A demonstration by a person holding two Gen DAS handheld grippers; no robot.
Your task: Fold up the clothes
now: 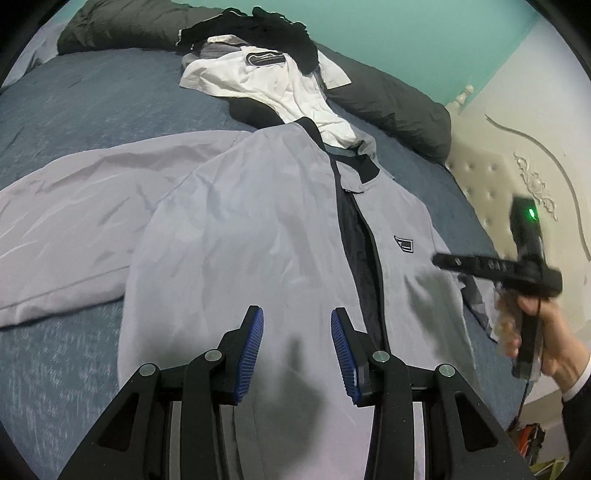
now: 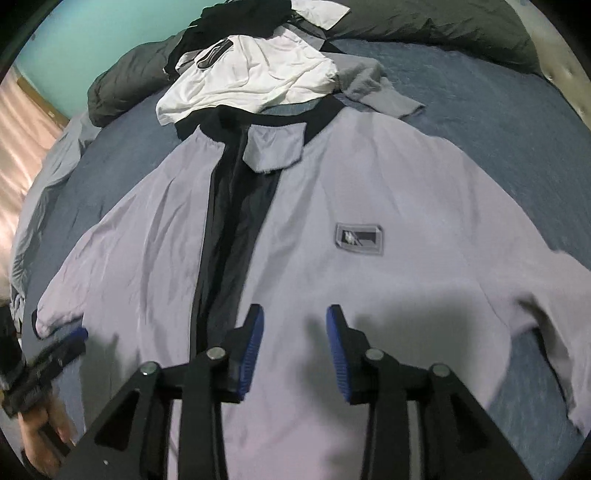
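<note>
A light grey jacket (image 1: 258, 221) with a dark zip strip, dark collar and a small chest badge lies face up, spread flat on the blue bed cover (image 1: 92, 96). One sleeve stretches out to the left in the left wrist view. My left gripper (image 1: 297, 314) hovers over the jacket's lower front, open, with nothing between its blue pads. My right gripper (image 2: 295, 312) is over the same jacket (image 2: 369, 177) beside the zip, also open and empty. In the left wrist view the right gripper's body (image 1: 517, 266) shows at the jacket's right edge, held in a hand.
Beyond the collar lies a pile of clothes: a white shirt (image 1: 280, 85) under a black garment (image 1: 258, 26). A dark grey duvet (image 1: 399, 107) runs along the far side. A cream tufted headboard (image 1: 487, 177) stands at the right, with a teal wall behind.
</note>
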